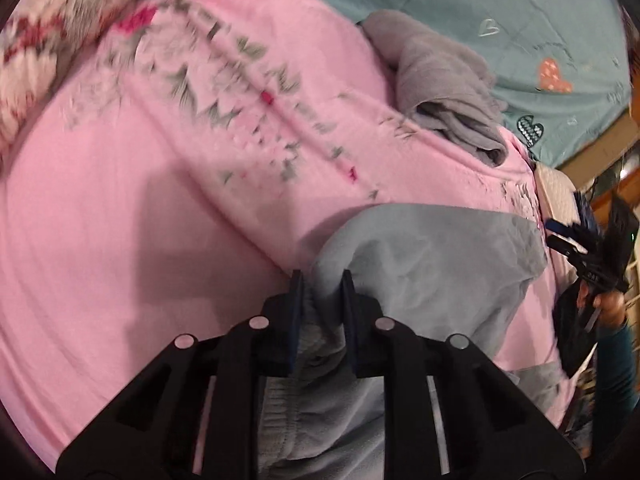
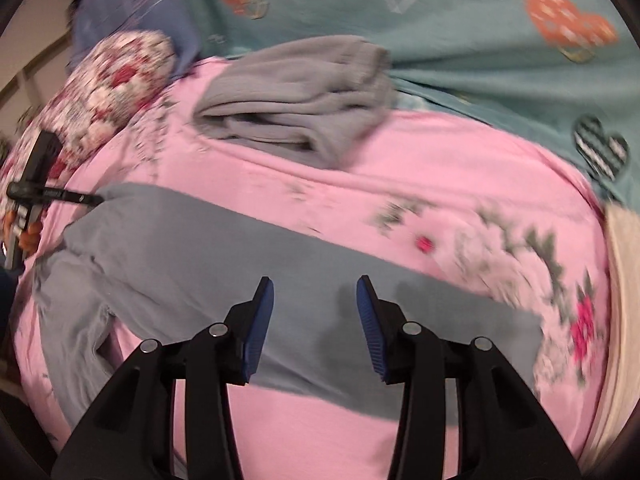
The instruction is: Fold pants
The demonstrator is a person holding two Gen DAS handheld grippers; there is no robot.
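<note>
Left claw [image 1: 320, 280], nearest, pinches a fold of the grey pants [image 1: 420, 264]; right claw [image 2: 316, 292] hovers spread wide, empty, above a pants leg on the pink bed sheet [image 2: 400, 152]. Farther off lies a folded grey garment [image 2: 296, 92].

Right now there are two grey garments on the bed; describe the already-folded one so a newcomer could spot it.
Start from the pink sheet covering the bed and follow it back to where it meets the teal quilt. The folded pants sit there as a compact, layered grey bundle. Unlike it, the grey pants nearer the grippers lie spread long and flat, one end pinched in the left gripper.
</note>
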